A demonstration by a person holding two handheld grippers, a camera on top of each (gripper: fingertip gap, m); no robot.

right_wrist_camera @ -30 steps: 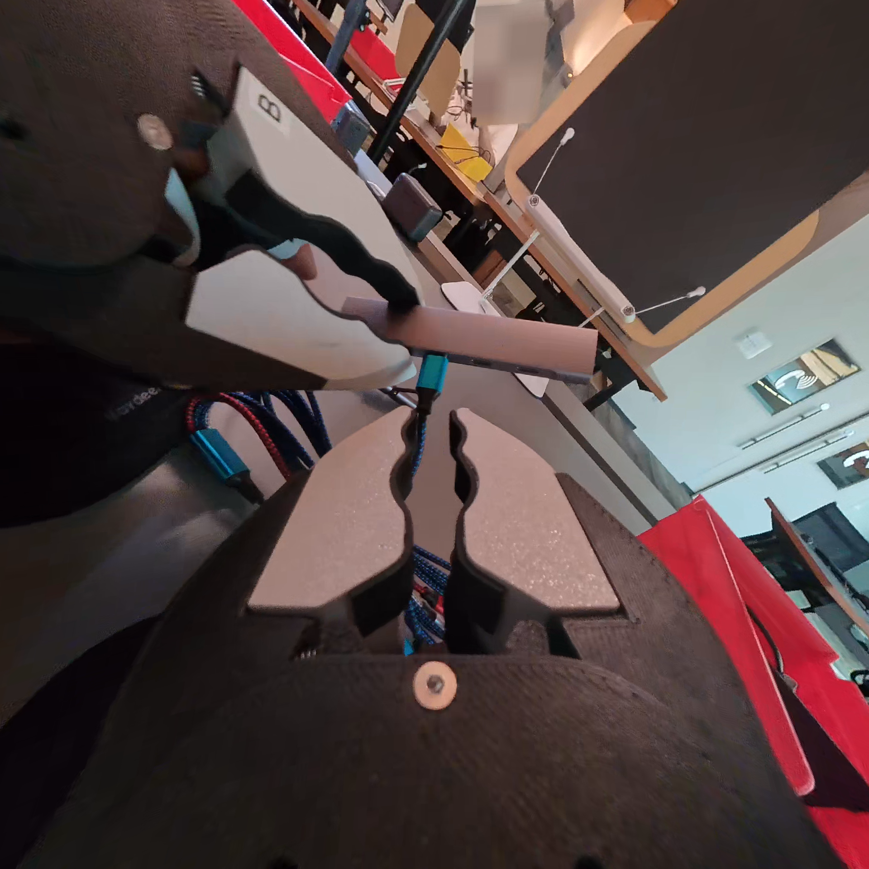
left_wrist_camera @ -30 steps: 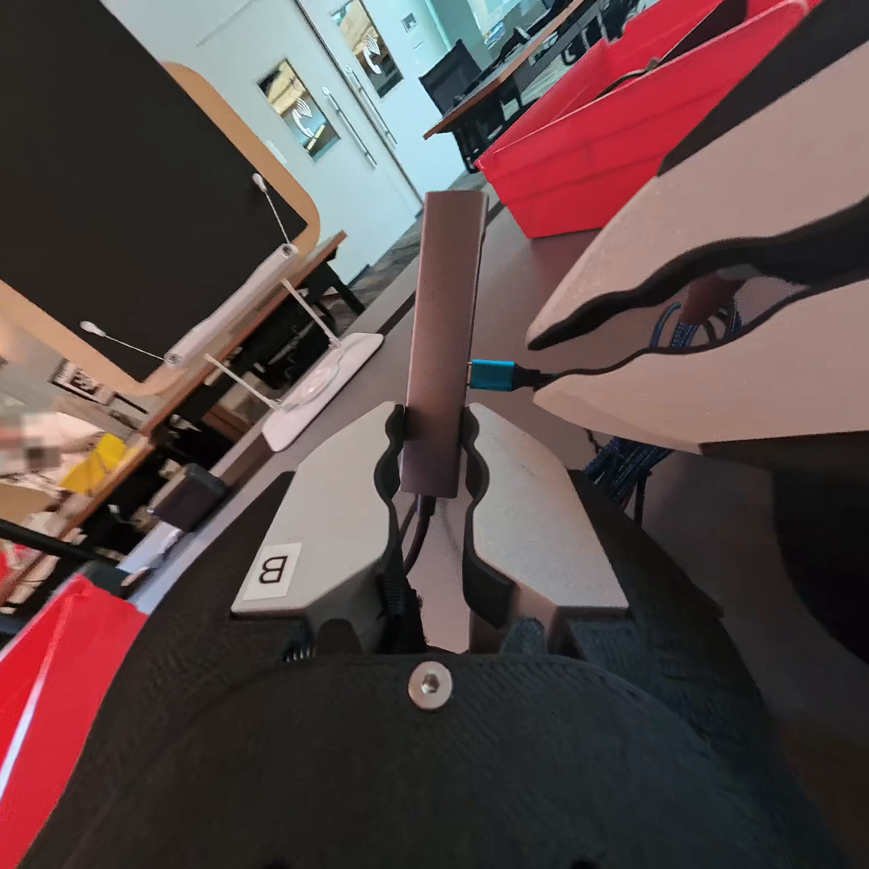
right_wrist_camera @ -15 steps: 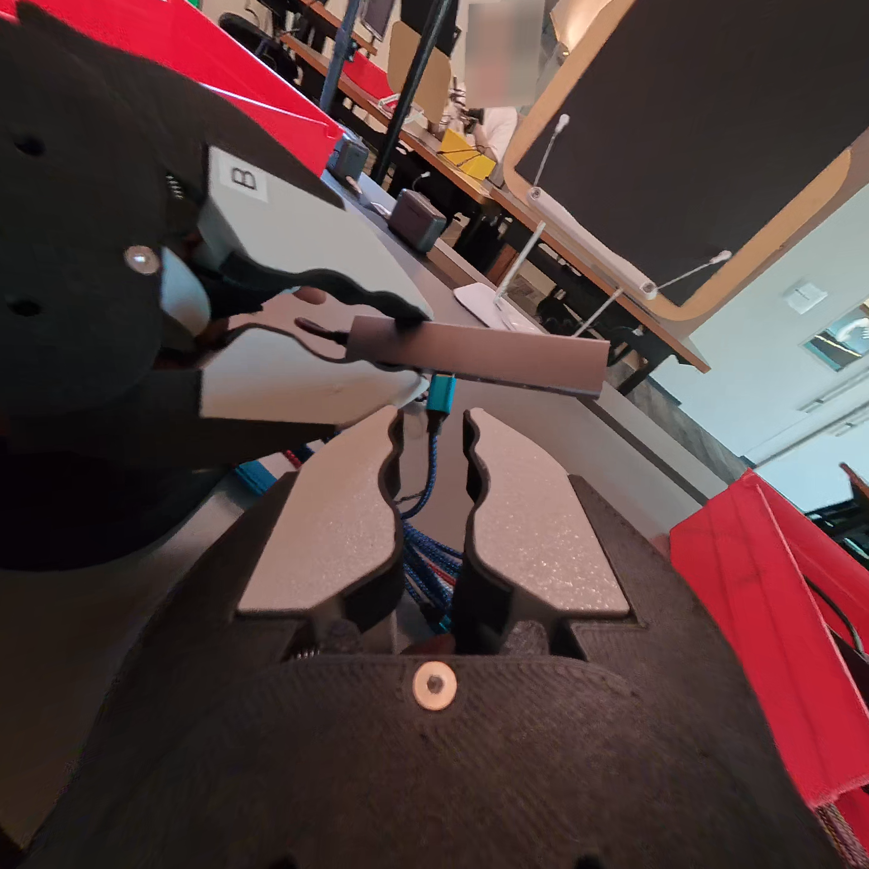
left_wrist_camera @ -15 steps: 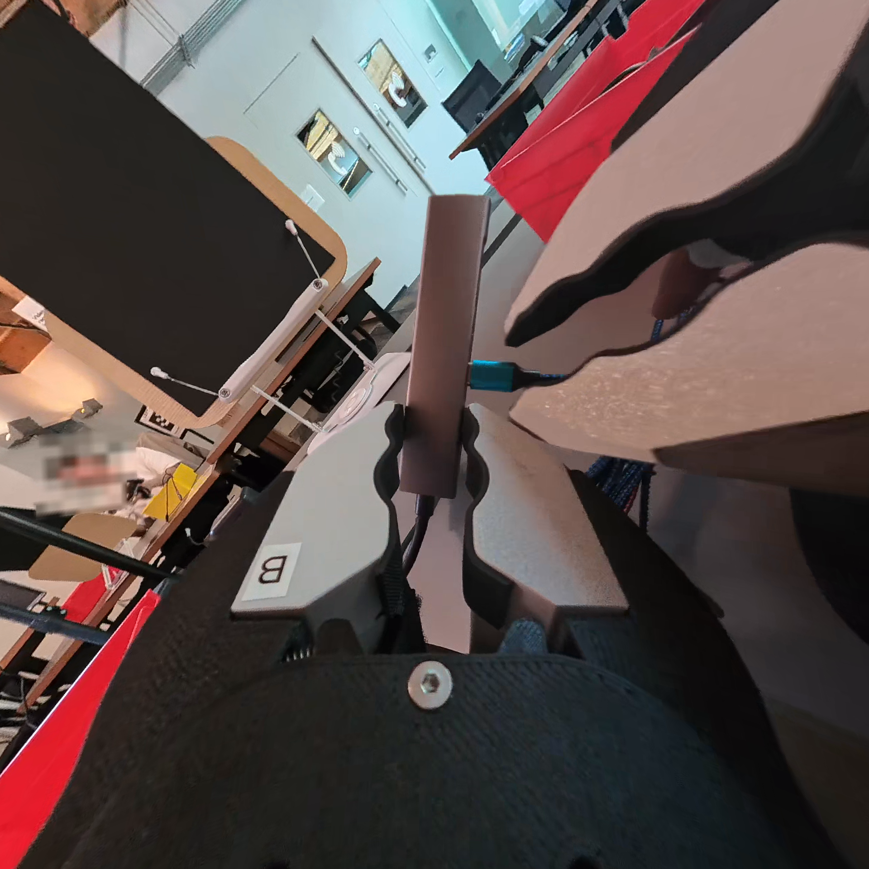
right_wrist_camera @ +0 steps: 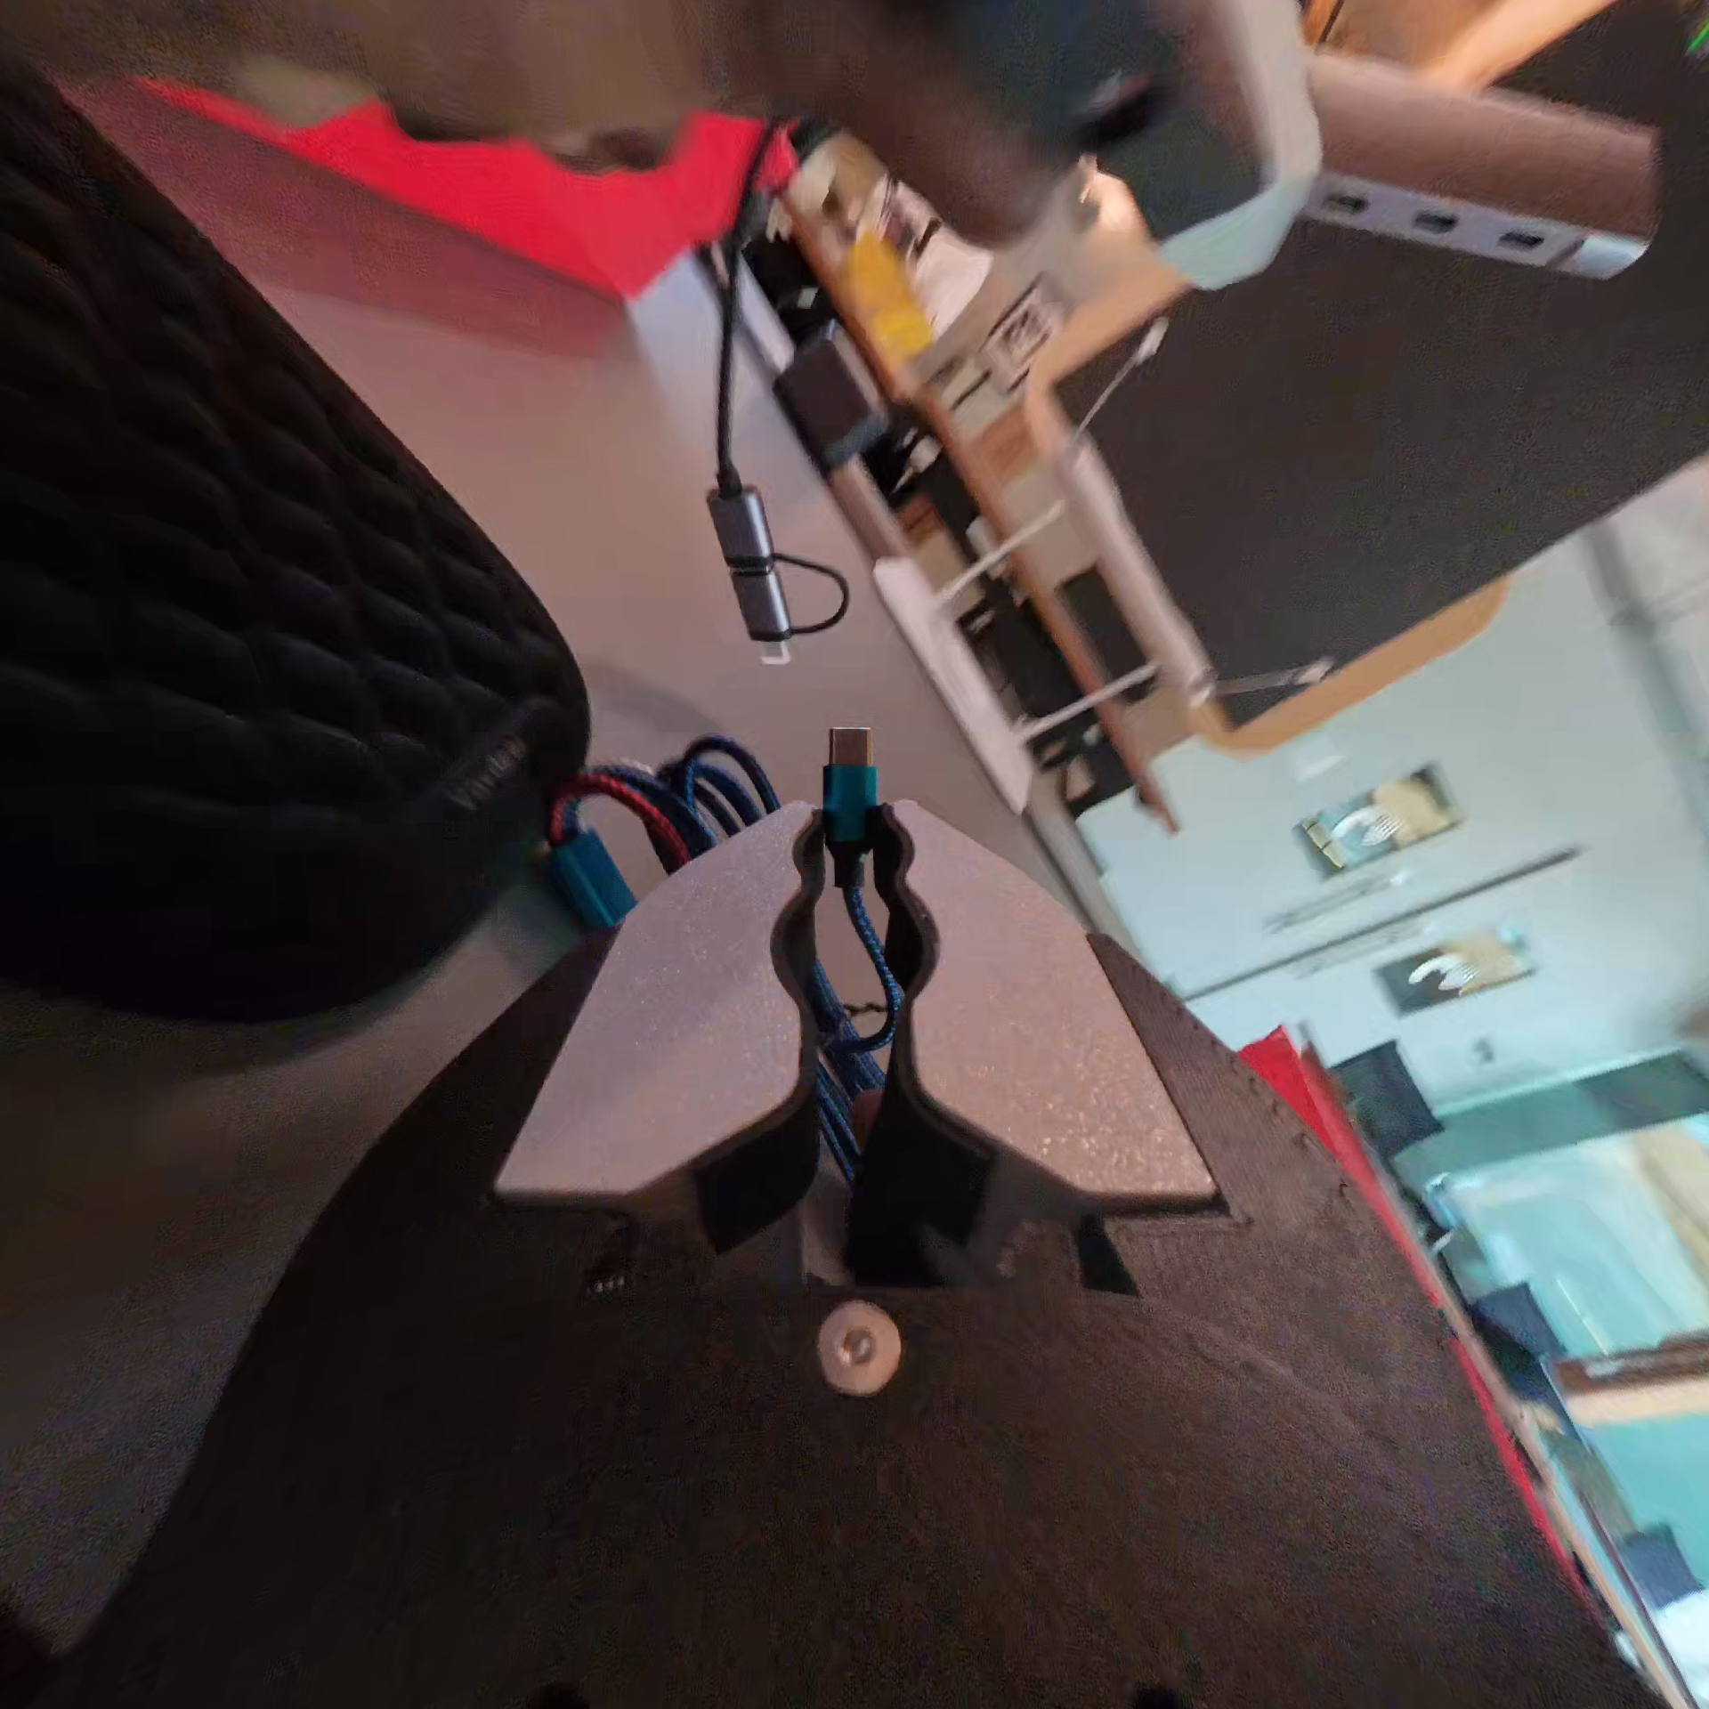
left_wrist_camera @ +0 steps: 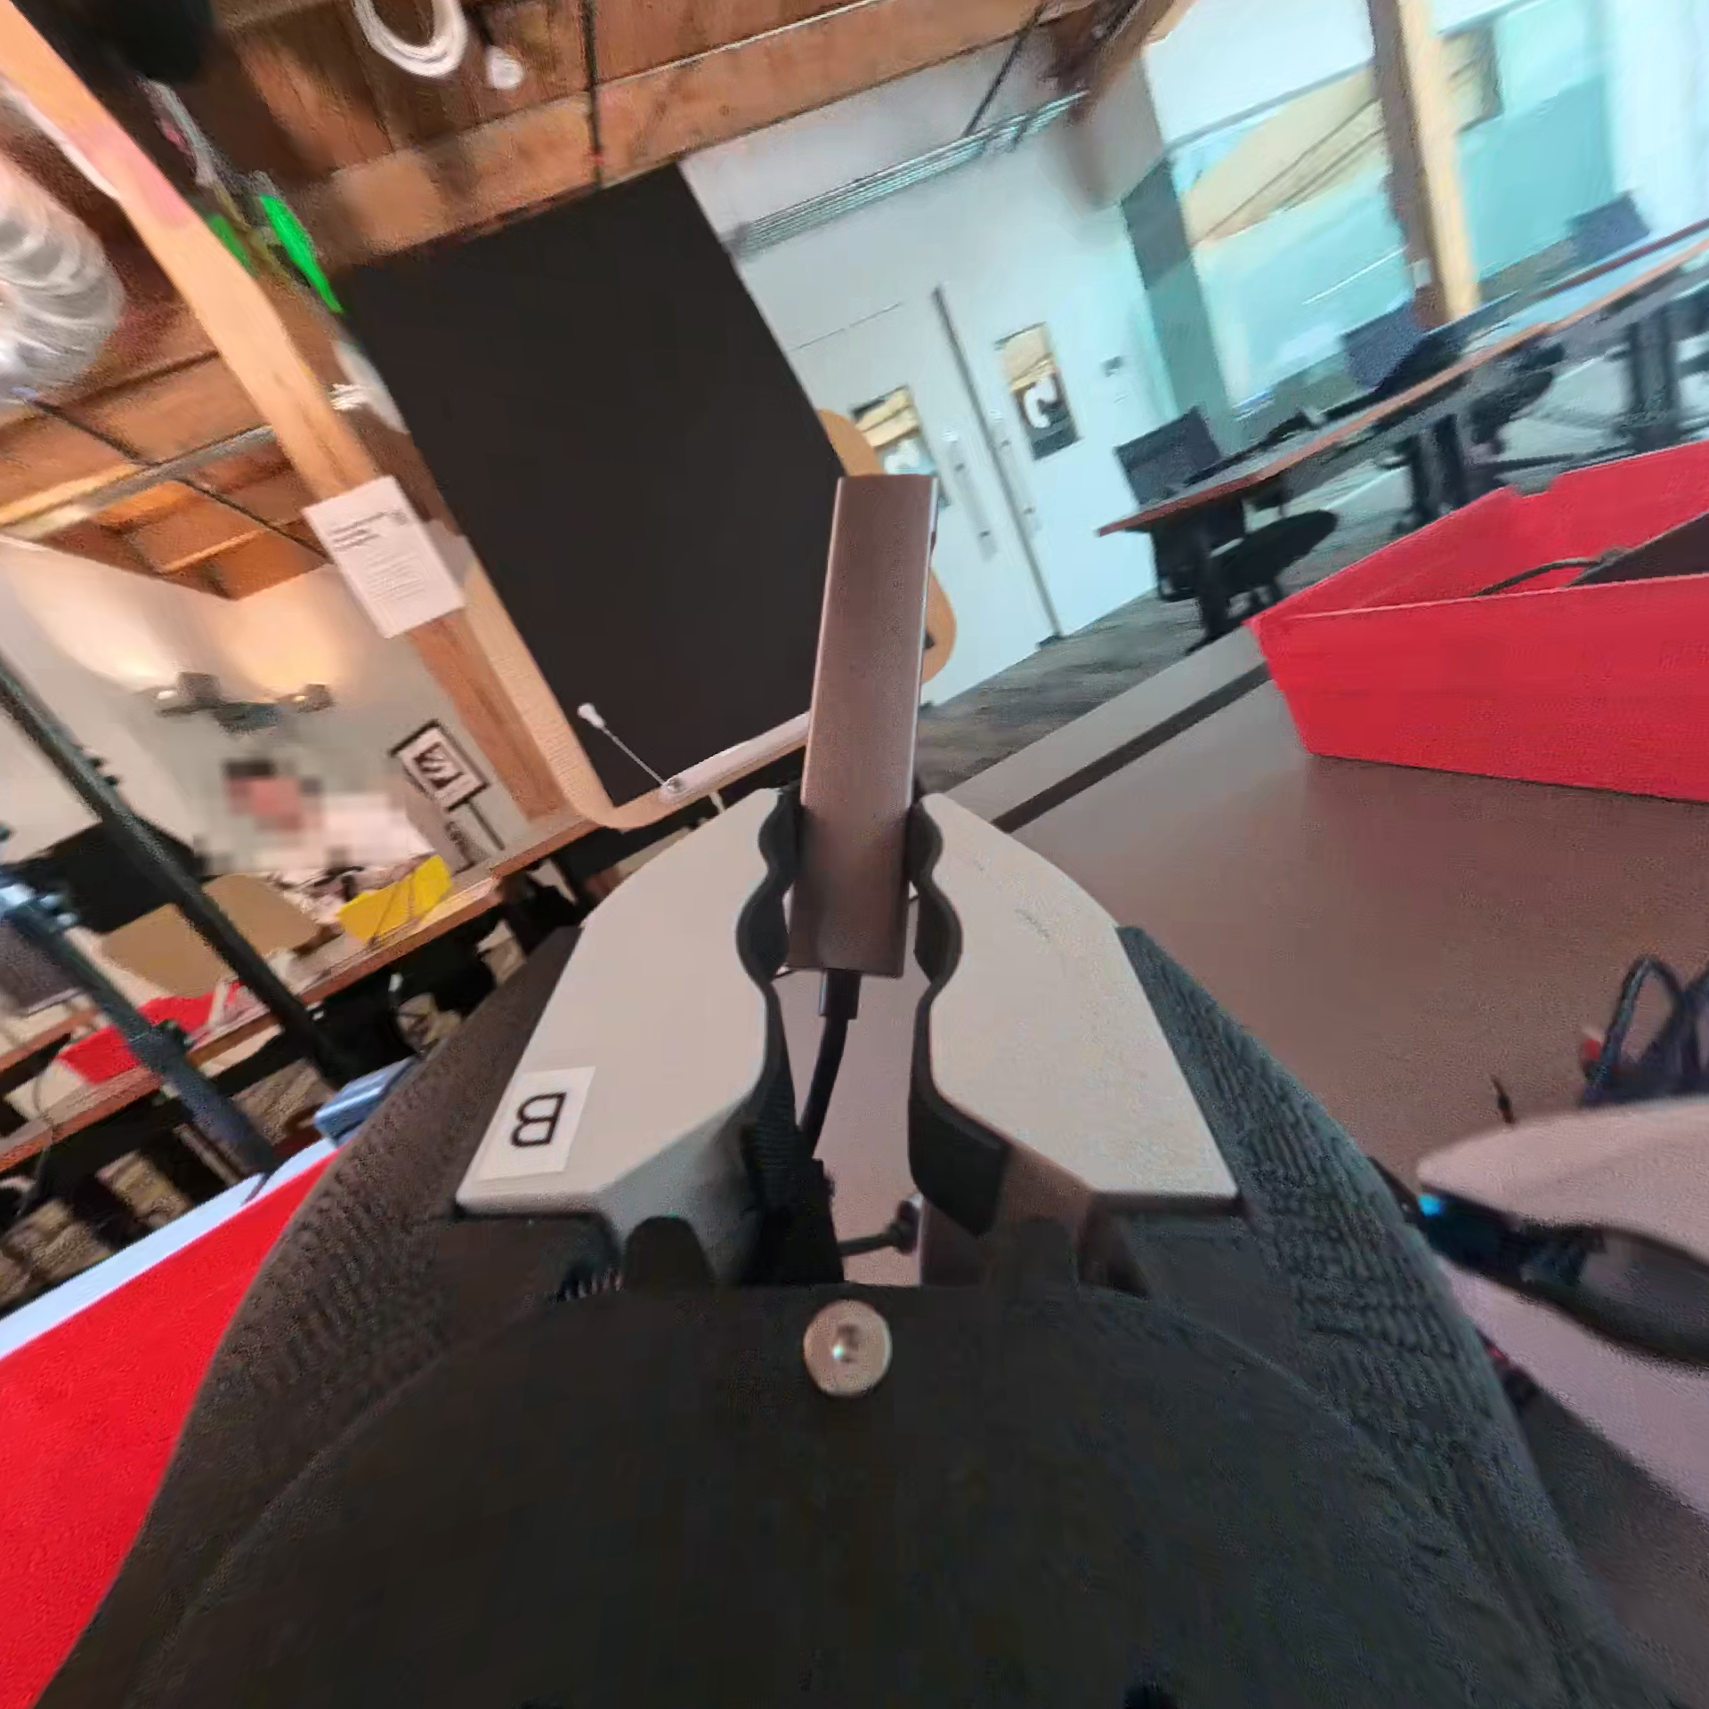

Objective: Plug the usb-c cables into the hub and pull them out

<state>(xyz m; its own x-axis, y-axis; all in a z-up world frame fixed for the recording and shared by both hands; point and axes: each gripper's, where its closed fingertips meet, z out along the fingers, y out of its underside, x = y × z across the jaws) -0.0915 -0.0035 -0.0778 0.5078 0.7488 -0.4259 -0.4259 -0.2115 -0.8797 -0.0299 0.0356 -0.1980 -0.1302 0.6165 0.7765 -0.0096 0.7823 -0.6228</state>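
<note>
My left gripper (left_wrist_camera: 849,832) is shut on the near end of a slim grey hub (left_wrist_camera: 869,703), which points up and away, lifted above the table. The hub also shows in the right wrist view (right_wrist_camera: 1480,194) at the top right, blurred, with its side ports empty. Its own black cable hangs down to a grey adapter plug (right_wrist_camera: 754,578). My right gripper (right_wrist_camera: 853,814) is shut on the teal plug of a blue braided USB-C cable (right_wrist_camera: 849,795); the metal tip sticks out free, well below the hub. In the left wrist view my right gripper (left_wrist_camera: 1517,1230) sits low at the right.
More blue and red braided cables (right_wrist_camera: 666,795) lie bundled beside a black quilted case (right_wrist_camera: 231,647). A red bin (left_wrist_camera: 1517,675) stands at the far right on the brown table (left_wrist_camera: 1341,888). Another red bin (left_wrist_camera: 92,1387) is at the lower left.
The teal plug was seated in the hub's side; now it is out and held free in my right gripper. The two grippers have moved apart, the hub swinging up and away.
</note>
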